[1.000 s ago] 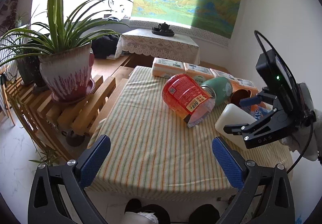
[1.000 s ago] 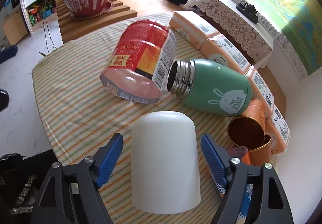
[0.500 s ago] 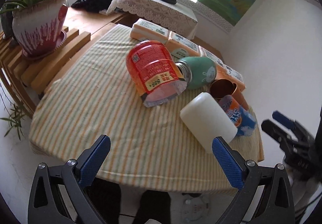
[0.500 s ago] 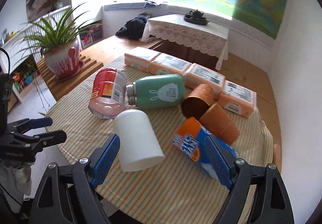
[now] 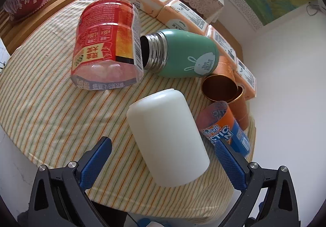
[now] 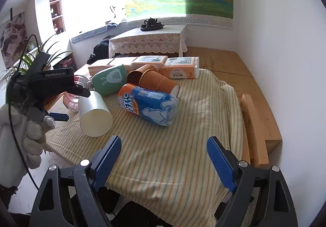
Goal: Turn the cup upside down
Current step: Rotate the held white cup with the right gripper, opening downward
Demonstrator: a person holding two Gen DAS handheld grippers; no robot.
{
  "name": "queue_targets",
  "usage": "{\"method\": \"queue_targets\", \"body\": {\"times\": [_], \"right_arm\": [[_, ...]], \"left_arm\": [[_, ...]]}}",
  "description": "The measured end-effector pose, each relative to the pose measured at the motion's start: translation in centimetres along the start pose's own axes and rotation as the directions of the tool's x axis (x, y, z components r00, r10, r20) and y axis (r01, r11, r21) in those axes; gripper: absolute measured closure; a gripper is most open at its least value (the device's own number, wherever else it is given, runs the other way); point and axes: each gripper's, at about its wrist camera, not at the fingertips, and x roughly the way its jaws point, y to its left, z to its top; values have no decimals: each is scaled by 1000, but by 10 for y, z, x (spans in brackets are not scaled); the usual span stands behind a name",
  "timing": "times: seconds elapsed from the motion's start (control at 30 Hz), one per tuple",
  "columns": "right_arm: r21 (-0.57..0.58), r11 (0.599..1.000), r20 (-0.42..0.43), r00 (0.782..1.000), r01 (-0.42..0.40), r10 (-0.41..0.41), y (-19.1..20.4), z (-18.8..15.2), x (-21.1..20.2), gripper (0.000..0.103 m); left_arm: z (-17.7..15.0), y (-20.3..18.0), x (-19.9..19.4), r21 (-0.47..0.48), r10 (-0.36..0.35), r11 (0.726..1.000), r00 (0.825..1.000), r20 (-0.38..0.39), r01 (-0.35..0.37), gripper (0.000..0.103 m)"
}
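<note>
A white cup (image 5: 167,137) lies on its side on the striped tablecloth (image 5: 51,108), its closed base toward me. My left gripper (image 5: 163,161) is open, its blue pads either side of the cup's near end, not touching. In the right wrist view the cup (image 6: 93,112) lies at the left with the left gripper's fingers (image 6: 59,116) beside it. My right gripper (image 6: 163,159) is open and empty over the cloth near the front edge, well right of the cup.
On the table lie a red plastic jar (image 5: 108,47), a green flask (image 5: 183,53), two copper cups (image 5: 222,86), an orange-blue bottle (image 6: 146,104) and tissue packs (image 5: 179,14) along the back. A wooden bench (image 6: 254,125) stands to the right.
My left gripper has come in low and close, now straddling the white cup. My right gripper has pulled back and swung right, away from the cup.
</note>
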Motion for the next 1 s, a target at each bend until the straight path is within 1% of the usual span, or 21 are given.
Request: {"method": "queue_targets", "body": {"times": [0.07, 0.17, 0.23, 0.3, 0.37, 0.4, 0.6, 0.73, 0.8, 0.87, 0.93, 1.0], "right_arm": [[14, 1000, 5, 1000, -3, 3, -7, -4, -1, 20], [34, 999, 9, 1000, -14, 14, -15, -10, 0, 20], [44, 999, 11, 1000, -21, 21, -17, -12, 1, 20], [47, 999, 13, 1000, -21, 20, -16, -13, 2, 20], [49, 998, 12, 1000, -26, 25, -15, -14, 3, 20], [53, 998, 12, 1000, -27, 27, -14, -15, 3, 20], [56, 998, 20, 999, -28, 27, -7, -16, 0, 20], [55, 998, 21, 999, -26, 25, 0, -16, 1, 20], [56, 998, 21, 1000, -25, 23, 4, -17, -1, 20], [54, 998, 22, 999, -26, 24, 7, -17, -2, 20], [51, 998, 25, 999, -22, 20, 8, -18, -2, 20], [53, 998, 25, 999, -27, 25, 10, -18, 1, 20]], "left_arm": [[3, -2, 10, -16, 25, 1000, 1000, 1, -25, 1], [5, -1, 23, -23, 43, 999, 999, -20, -44, 3], [6, 0, 28, -23, 24, 999, 999, -26, -25, 3], [6, -1, 28, -16, 18, 1000, 1000, -10, -18, 6], [5, -4, 25, 6, 1, 1000, 1000, 0, -2, 15], [5, -4, 23, 18, -9, 1000, 1000, 0, 9, 17], [9, 0, 21, 30, -35, 999, 999, -23, 35, 18], [8, 2, 19, 39, -46, 998, 999, -16, 46, 19], [3, 5, 13, 51, -61, 997, 998, -10, 61, 19], [-3, 7, 5, 71, -74, 995, 997, 24, 73, 20], [-8, 4, -5, 123, -93, 989, 991, 93, 81, 21], [-16, -3, -16, 212, -80, 976, 982, 174, 41, 22]]}}
